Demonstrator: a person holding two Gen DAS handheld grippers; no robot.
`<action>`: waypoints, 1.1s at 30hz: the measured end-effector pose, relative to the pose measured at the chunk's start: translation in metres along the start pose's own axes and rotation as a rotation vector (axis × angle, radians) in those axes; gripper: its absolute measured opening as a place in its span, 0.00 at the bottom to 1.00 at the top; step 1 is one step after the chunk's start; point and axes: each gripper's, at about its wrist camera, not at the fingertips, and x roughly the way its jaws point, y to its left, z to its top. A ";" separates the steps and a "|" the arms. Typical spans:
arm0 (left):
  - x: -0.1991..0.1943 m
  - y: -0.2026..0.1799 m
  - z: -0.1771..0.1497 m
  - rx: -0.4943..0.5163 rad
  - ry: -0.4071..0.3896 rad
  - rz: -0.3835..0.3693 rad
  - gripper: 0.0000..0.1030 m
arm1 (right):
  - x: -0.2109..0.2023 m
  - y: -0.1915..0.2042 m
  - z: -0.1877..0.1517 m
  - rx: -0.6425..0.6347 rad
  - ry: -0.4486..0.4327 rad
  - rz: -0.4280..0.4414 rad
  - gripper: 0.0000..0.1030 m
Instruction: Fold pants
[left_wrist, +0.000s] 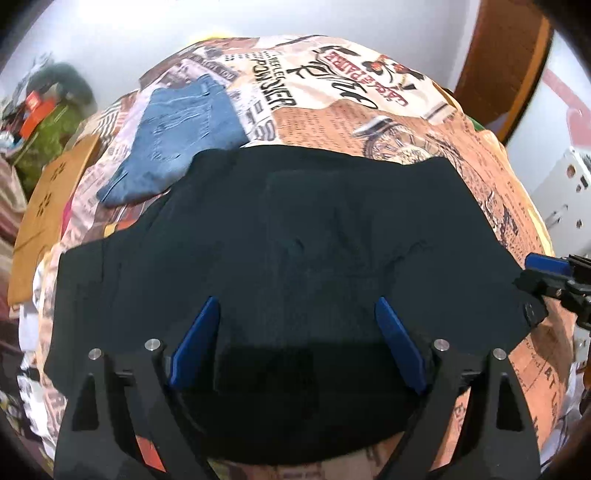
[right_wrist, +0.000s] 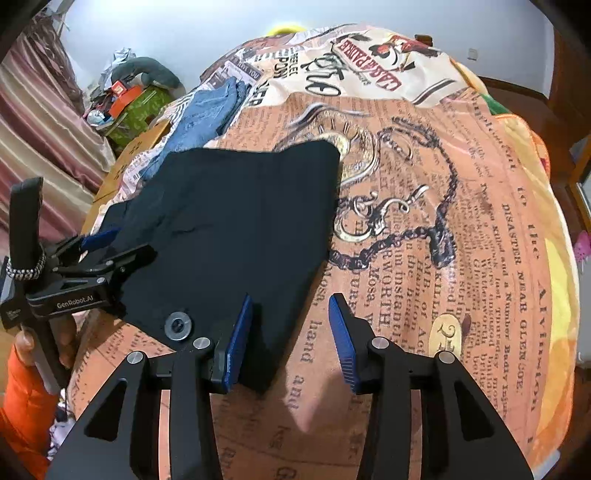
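Underneath everything, a newspaper-print bedspread (right_wrist: 424, 229) covers the bed, and the black pants (left_wrist: 288, 236) lie flat on it ahead of both sets of fingers, a pair of folded blue jeans (left_wrist: 184, 136) beyond their far left corner. Soft, limp and light by the look of them, the pants should drape and slide when lifted, so pinching the edge or corner near the metal button (right_wrist: 178, 325) seems best. The left gripper (left_wrist: 297, 347) hovers wide open over the cloth holding nothing, and the right gripper (right_wrist: 291, 341) is likewise spread and empty, its left finger over the pants' near edge.
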 end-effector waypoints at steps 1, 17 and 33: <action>-0.003 0.003 0.000 -0.012 -0.004 0.006 0.85 | -0.005 0.002 0.003 -0.001 -0.018 0.000 0.38; -0.060 0.138 -0.045 -0.325 -0.067 0.143 0.86 | -0.034 0.092 0.032 -0.193 -0.155 0.087 0.38; -0.014 0.208 -0.130 -0.711 0.111 -0.168 0.87 | 0.044 0.120 0.028 -0.261 0.007 0.012 0.38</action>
